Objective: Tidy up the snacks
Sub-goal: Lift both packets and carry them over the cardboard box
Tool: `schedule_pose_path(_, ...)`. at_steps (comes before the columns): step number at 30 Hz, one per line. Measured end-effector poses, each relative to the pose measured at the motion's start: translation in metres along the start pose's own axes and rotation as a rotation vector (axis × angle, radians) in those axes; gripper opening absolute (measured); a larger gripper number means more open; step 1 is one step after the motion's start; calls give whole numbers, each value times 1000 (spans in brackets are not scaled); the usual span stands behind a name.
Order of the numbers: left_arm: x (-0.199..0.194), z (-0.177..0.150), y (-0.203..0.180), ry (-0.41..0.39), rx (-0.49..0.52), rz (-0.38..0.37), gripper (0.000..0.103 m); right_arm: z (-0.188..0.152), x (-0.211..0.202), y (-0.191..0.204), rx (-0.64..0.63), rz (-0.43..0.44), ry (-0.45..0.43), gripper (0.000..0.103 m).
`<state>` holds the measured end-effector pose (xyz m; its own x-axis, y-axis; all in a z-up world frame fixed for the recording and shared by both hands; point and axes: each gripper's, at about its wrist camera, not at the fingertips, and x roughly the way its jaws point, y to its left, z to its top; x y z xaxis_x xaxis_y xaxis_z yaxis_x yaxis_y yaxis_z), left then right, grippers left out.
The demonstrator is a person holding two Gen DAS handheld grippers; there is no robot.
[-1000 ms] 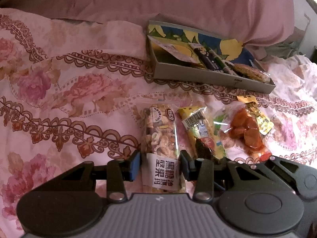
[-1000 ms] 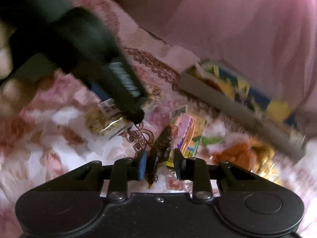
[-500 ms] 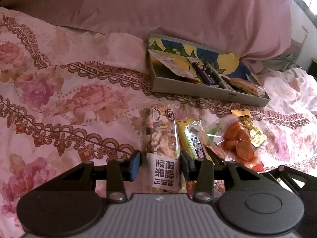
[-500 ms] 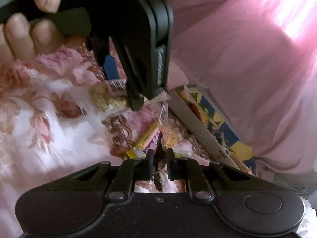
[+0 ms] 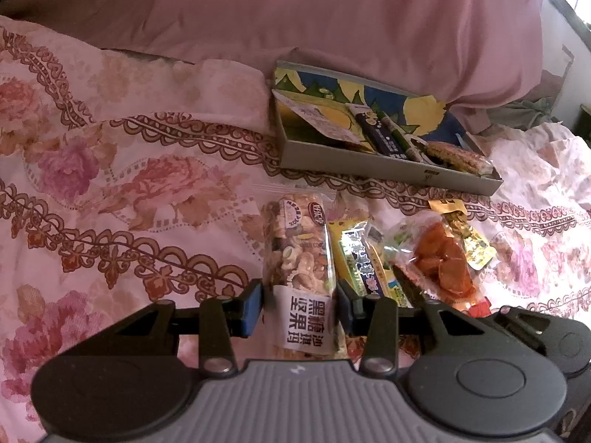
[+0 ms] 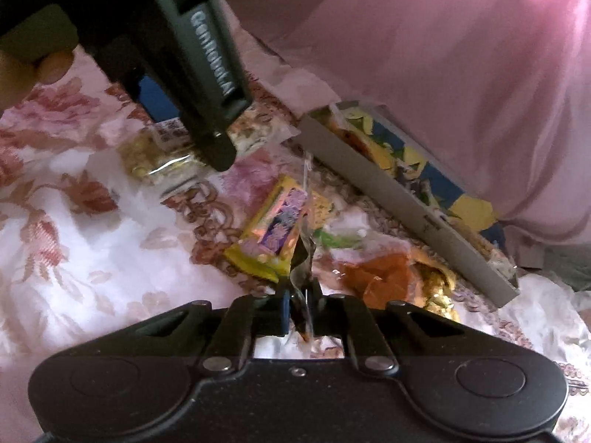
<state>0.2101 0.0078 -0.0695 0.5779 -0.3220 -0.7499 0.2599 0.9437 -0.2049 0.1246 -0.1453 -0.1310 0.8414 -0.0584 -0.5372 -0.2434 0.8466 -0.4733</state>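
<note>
A flowered bedspread [image 5: 110, 184] carries the grey box [image 5: 388, 170], partly filled. The left gripper [image 5: 299, 304] straddles the nut packet [image 5: 299, 254], apparently pinching it. The right gripper [image 6: 301, 304] has just closed on a thin dark packet [image 6: 301, 258] (contents unclear), ready for boxing.

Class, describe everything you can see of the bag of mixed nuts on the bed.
The nut bag is a clear plastic packet, long and narrow, showing pale and brown nuts. A round sticker sits near its far end; a white label with black characters wraps its near end. It lies flat on the floral bedspread, its labelled end between the left tool's pads.
</note>
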Motion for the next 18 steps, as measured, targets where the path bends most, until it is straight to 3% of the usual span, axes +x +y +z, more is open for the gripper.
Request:
schedule_pose_path(10, -6, 23, -10, -117, -1, -13, 46, 18, -8, -23, -14, -108, -127, 9)
schedule_pose_path(18, 19, 85, -22, -207, -35, -41, 46, 44, 28, -99, 140, -165, -147, 9)
